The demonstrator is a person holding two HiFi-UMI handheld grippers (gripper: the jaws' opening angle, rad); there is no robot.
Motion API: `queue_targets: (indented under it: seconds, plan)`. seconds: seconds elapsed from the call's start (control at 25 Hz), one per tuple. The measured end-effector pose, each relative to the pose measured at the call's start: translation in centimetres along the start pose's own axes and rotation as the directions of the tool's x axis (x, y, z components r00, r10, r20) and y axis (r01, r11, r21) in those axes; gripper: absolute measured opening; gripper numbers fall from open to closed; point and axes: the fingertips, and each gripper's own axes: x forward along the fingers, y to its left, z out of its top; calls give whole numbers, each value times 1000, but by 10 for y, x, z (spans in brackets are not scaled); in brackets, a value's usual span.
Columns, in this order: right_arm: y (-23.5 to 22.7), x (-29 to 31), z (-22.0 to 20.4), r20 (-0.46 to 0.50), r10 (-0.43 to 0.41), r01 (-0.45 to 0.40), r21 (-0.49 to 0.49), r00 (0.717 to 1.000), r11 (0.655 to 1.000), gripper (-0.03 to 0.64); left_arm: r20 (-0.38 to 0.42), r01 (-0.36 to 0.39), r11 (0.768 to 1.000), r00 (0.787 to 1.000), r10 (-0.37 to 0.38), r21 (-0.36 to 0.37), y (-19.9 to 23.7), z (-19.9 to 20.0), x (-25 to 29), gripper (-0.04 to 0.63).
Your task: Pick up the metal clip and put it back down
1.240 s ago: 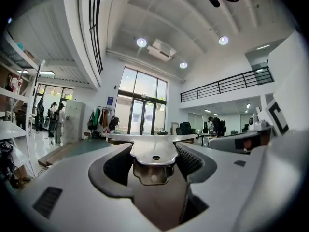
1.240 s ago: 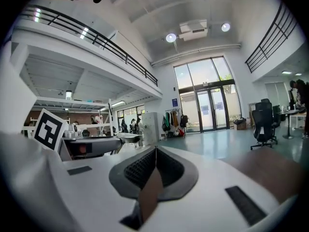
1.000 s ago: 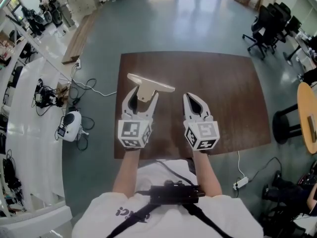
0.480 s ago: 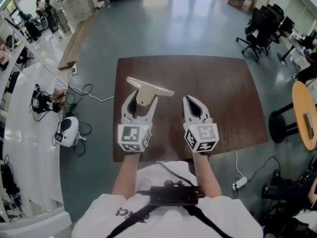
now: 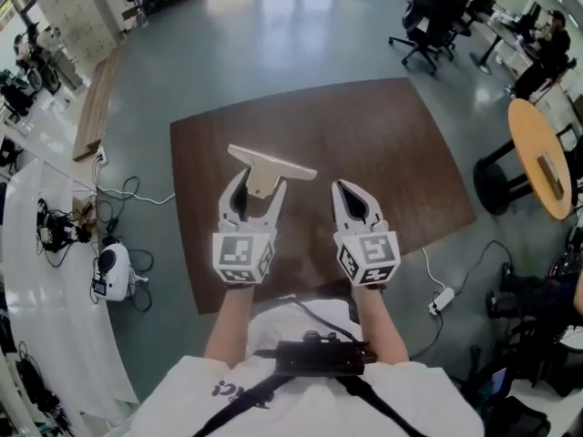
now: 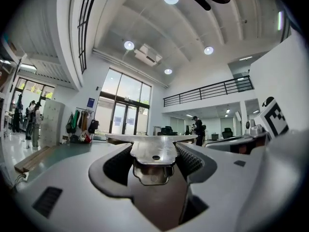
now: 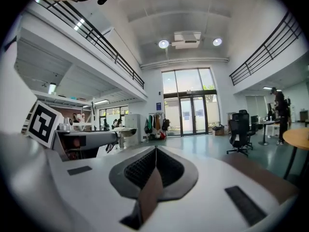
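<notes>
The metal clip (image 5: 267, 170) is a T-shaped silver piece with a wide flat bar at its far end. My left gripper (image 5: 256, 185) is shut on the clip's stem and holds it lifted above the brown table (image 5: 383, 144). In the left gripper view the clip (image 6: 155, 152) sits squeezed between the ribbed pads, bar level in front. My right gripper (image 5: 352, 193) is shut with nothing in it, just right of the left one. Its pads (image 7: 145, 168) meet along one line in the right gripper view.
The brown table's near edge runs just under both grippers. Cables and a small white device (image 5: 106, 271) lie on the floor to the left. Office chairs (image 5: 428, 16) stand far back right, and a round wooden table (image 5: 542, 157) at the right.
Both grippers keep their pose with the clip held. The head view has swung, so the table now looks turned and shifted left in the frame.
</notes>
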Motion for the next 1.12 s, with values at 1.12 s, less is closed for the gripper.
queue_targets:
  seconds: [1.12]
  plan:
    - [-280,21,-92,-208,-178,223,218,962,950,6,-292,-31,997,955,51,71,-98,-152,351,298]
